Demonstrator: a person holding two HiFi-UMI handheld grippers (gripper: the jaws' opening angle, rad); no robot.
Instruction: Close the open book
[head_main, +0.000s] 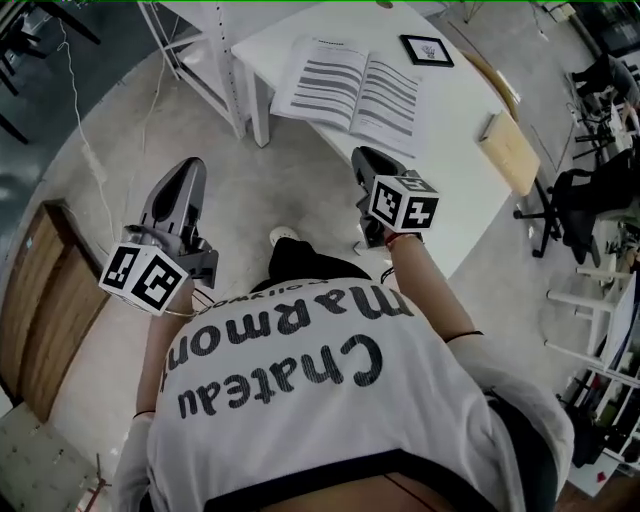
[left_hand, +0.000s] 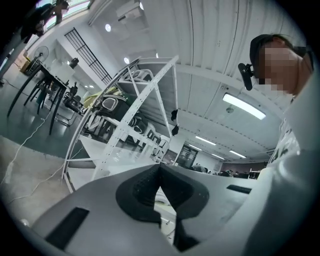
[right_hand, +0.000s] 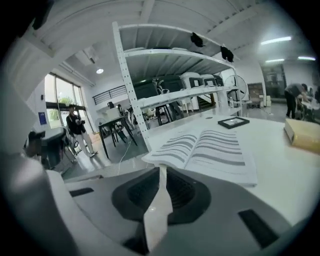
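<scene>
The open book (head_main: 350, 90) lies flat on the white table (head_main: 455, 205), its printed pages facing up; in the right gripper view the book (right_hand: 210, 150) is just beyond the jaws. My right gripper (head_main: 366, 160) is low at the table's near edge, short of the book, with its jaws shut (right_hand: 162, 172) and nothing between them. My left gripper (head_main: 190, 172) is over the floor to the left of the table, well away from the book. Its jaws (left_hand: 160, 167) meet at the tips and hold nothing.
A black-framed picture (head_main: 427, 49) lies behind the book, and a tan closed book (head_main: 510, 150) rests near the table's right edge. A white shelf rack (head_main: 200, 50) stands left of the table. A wooden board (head_main: 45, 300) lies on the floor at left. Office chairs (head_main: 580, 200) stand at right.
</scene>
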